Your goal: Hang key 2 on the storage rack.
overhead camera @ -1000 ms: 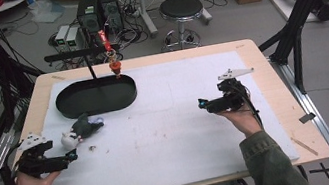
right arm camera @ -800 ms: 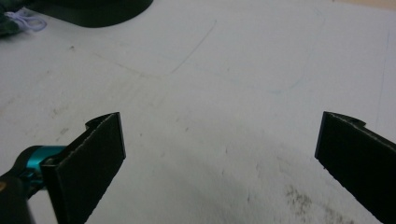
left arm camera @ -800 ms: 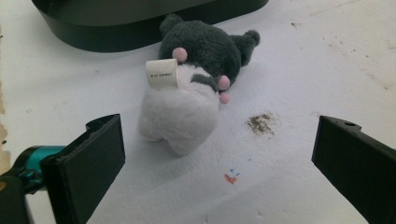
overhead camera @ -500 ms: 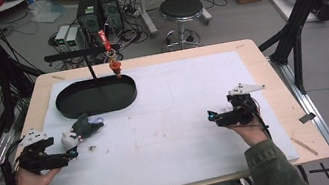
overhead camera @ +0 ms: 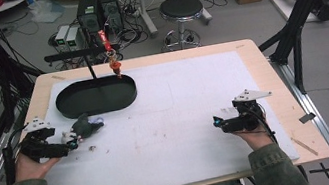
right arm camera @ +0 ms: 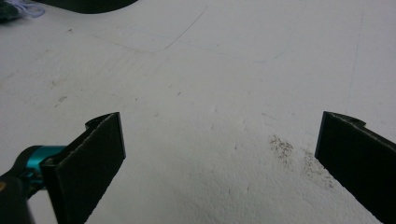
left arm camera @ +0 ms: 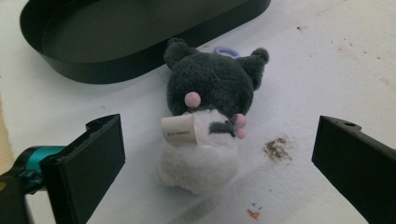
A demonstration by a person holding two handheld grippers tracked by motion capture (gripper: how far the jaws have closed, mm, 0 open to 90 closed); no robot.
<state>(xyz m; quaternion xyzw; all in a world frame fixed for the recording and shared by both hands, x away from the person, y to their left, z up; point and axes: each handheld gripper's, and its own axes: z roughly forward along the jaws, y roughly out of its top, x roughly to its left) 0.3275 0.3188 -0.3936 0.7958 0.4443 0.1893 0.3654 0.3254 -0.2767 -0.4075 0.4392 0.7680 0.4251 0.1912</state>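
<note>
White counter (overhead camera: 167, 122): right tool (overhead camera: 218, 123) has retreated to lower right, jaws wide; left tool (overhead camera: 70, 142), also agape, faces the plush toy (left arm camera: 205, 121).

- A light wooden table (overhead camera: 271, 74) carries everything, its bare edge showing around a white sheet.
- The white, scuffed sheet (overhead camera: 180, 105) covers most of the tabletop.
- A black oval shallow tray (overhead camera: 96, 97) sits on the sheet, upper left of the frame.
- A dark grey and white plush toy (left arm camera: 205, 121) lies on the sheet just below the tray, at the left.
- A small patch of brown crumbs (left arm camera: 278, 149) lies beside the toy.
</note>
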